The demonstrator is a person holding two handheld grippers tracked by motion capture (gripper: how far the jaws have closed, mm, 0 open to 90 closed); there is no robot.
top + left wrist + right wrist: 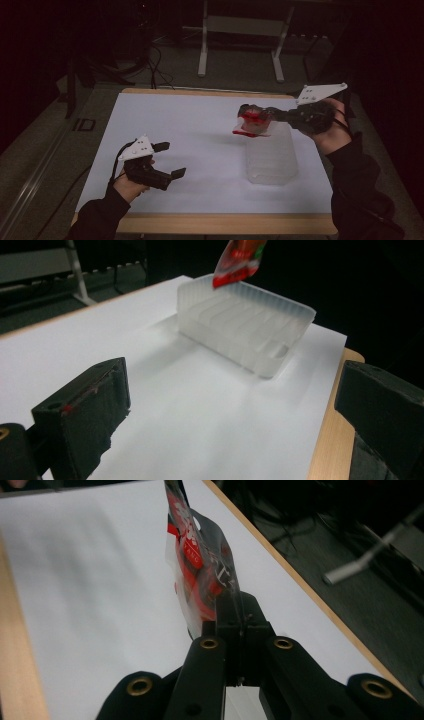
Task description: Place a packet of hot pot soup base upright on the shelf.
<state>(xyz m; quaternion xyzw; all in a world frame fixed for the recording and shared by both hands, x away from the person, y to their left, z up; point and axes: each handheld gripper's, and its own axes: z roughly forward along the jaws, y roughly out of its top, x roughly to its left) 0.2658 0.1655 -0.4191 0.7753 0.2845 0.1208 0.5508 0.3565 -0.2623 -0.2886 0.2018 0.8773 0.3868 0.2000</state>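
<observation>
- Left gripper (167, 160): jaws wide apart, empty, near desk's front-left corner.
- Right gripper (248, 114): clamped on red packet (254, 122) above clear tray (272, 160); best lowered slowly, centred within tray walls.

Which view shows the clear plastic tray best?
The left gripper view: the clear plastic tray appears whole, ribbed and near. In the high view its far end lies behind the red packet. The right gripper view looks along the packet instead.

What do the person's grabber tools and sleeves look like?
Both tools are black with two chunky, blocky jaws. The left gripper and the right gripper each carry a pale grey three-cornered plate with small holes on top. A thin black cable loops from the left one. Close up, the right gripper's arms show brass-coloured rings. The person wears dark long sleeves.
</observation>
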